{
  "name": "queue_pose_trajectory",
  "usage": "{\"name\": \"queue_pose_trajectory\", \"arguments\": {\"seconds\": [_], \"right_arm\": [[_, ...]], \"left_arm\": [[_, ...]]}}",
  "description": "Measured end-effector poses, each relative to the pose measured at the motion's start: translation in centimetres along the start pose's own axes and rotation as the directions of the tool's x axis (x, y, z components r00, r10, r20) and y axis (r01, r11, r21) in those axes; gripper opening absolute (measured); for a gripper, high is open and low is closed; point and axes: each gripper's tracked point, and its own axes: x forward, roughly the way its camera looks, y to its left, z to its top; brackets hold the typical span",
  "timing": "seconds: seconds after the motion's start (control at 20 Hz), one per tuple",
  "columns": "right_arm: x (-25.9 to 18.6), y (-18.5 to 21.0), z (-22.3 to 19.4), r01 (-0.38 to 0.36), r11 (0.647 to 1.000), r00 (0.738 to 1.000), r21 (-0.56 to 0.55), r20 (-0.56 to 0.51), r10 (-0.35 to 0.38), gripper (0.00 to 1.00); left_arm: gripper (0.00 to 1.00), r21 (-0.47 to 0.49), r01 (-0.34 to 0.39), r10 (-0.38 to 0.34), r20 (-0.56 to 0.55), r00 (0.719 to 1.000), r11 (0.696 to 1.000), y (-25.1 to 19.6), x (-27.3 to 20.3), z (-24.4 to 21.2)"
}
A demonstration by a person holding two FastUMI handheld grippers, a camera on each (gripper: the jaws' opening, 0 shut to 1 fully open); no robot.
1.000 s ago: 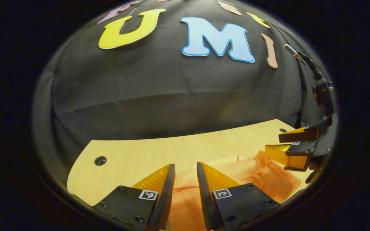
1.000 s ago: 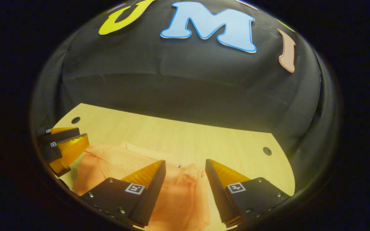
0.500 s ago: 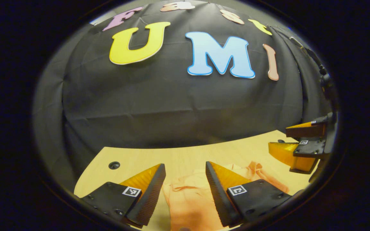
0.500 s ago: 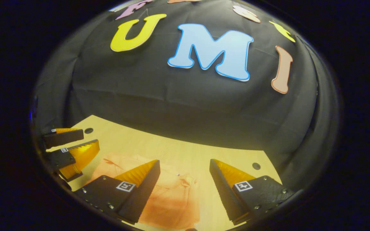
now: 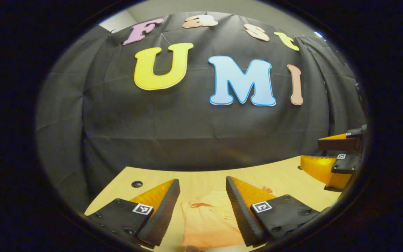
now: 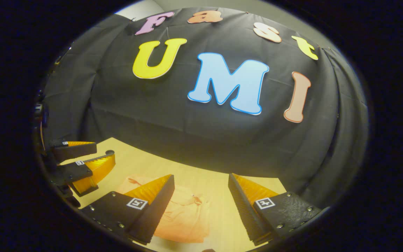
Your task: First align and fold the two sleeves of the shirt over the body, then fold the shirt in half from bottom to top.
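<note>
While both tools hang above the work, I read the booth from the largest thing down: black cloth wall (image 5: pixel 194 136) drapes behind and to the sides, and in front of it runs the pale wooden desk (image 5: pixel 201 175), with a small round hole (image 5: pixel 137 183) near its far left corner. On that desk lies the orange shirt (image 5: pixel 208 224), a compact bundle seen between and below my fingers in both views, looking already folded small, though its near edge is cut off from me. I judge it light, limp and thin, with no stiffness to hold a crease, so layers will slide and bunch if dragged; I would pinch it at a hem corner or a folded edge, taking all layers together, and lift low. The left gripper (image 5: pixel 203 196) has its jaws spread apart, holding nothing, above the cloth. The right gripper (image 6: pixel 201 190) is likewise spread and empty, and I also see it off at the right edge of the left gripper view.
</note>
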Motion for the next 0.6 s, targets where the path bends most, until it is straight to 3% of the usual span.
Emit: {"name": "queue_pose_trajectory", "arguments": {"seconds": [0.6], "right_arm": [[-10.5,-2.7,0.8,-0.034,0.999,0.992,0.023,0.123,0.031,0.96]], "left_arm": [[0.87,-0.031,-0.035,0.039,0.105,0.994,0.999,-4.3,-10.3,3.1]]}}
